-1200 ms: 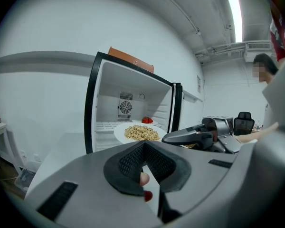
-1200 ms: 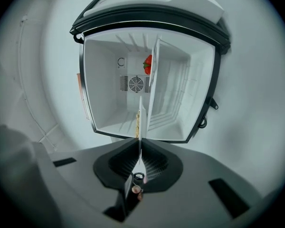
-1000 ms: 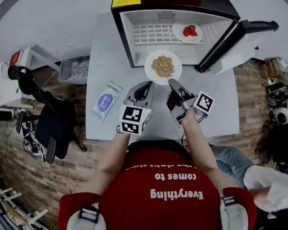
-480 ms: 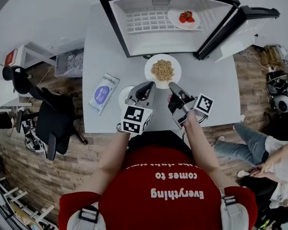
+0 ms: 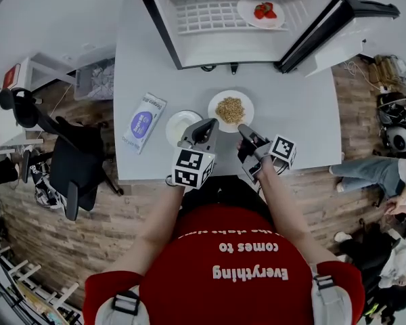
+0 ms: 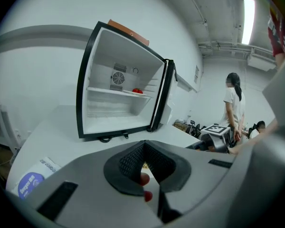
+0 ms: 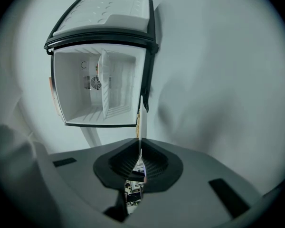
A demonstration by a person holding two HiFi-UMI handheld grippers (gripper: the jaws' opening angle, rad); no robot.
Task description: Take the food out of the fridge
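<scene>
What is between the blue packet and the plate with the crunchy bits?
A white dish lies between the blue packet and the plate of grains. The head view shows it.

White plate [image 5: 216, 114], tan food [image 5: 231, 109] — black-rimmed white fridge [image 5: 210, 46].

The desk [image 5: 294, 107] is bare at its right front corner, up to the open fridge door [image 5: 325, 36]. Near the front edge a packet [image 5: 142, 122], white plate [image 5: 179, 124] and grain plate [image 5: 231, 110] stand in the way.
</scene>
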